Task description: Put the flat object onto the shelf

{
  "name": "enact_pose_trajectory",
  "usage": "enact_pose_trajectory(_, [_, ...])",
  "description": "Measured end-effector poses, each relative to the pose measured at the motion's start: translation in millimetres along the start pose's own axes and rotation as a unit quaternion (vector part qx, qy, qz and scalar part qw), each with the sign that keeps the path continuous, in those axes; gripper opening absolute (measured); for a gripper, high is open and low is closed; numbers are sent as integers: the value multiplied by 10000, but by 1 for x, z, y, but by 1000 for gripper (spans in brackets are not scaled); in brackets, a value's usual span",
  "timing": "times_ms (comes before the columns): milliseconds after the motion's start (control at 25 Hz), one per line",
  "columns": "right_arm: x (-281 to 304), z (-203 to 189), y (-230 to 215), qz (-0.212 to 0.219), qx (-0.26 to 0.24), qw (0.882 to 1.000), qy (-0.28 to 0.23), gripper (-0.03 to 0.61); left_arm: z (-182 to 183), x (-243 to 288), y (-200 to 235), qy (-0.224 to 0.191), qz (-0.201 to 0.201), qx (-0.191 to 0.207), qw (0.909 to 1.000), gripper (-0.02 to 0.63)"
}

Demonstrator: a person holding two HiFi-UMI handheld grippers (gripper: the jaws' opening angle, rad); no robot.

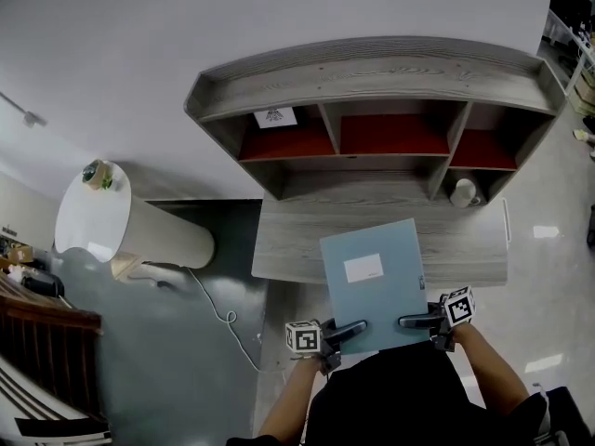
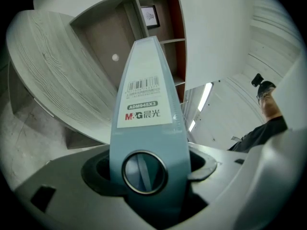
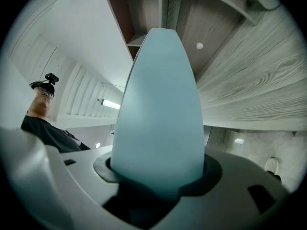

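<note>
Clenched left gripper (image 1: 349, 329) and right gripper (image 1: 416, 321) are set on near edge of pale blue plastic file box (image 1: 372, 282), above grey wooden desk (image 1: 288, 240). Unsupported far end could be knocked against grey wooden shelf (image 1: 372, 68).

"ADM945X3" and "M&G晨光" on label (image 2: 145, 104) of blue file box (image 2: 151, 139)

I get soft, even light, glare spots on the glossy floor (image 1: 547, 232), a tube light (image 3: 111, 104) glowing, both gripper views fisheye-bent with black corners, the near file box (image 3: 158, 128) soft-focused.
</note>
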State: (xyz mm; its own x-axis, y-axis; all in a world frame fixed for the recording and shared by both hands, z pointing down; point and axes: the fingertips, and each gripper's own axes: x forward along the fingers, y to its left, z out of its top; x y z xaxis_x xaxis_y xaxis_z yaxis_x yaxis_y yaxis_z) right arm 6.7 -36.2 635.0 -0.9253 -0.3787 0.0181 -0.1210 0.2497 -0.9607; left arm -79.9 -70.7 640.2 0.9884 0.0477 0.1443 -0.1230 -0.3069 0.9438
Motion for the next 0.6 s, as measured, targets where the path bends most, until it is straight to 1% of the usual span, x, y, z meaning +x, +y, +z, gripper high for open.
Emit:
enact_pose_trajectory(320, [-11, 31, -27, -204, 163, 9996, -86, 277, 28, 27, 25, 105, 56, -202, 9997, 324])
enact_pose_trajectory(440, [-15, 44, -36, -302, 189, 9992, -152, 276, 40, 37, 36, 197, 5, -221, 9996, 327])
enact_pose_trajectory(600, [-12, 59, -55, -507, 315, 9979, -262, 278, 57, 45, 55, 351, -63, -391, 9986, 331])
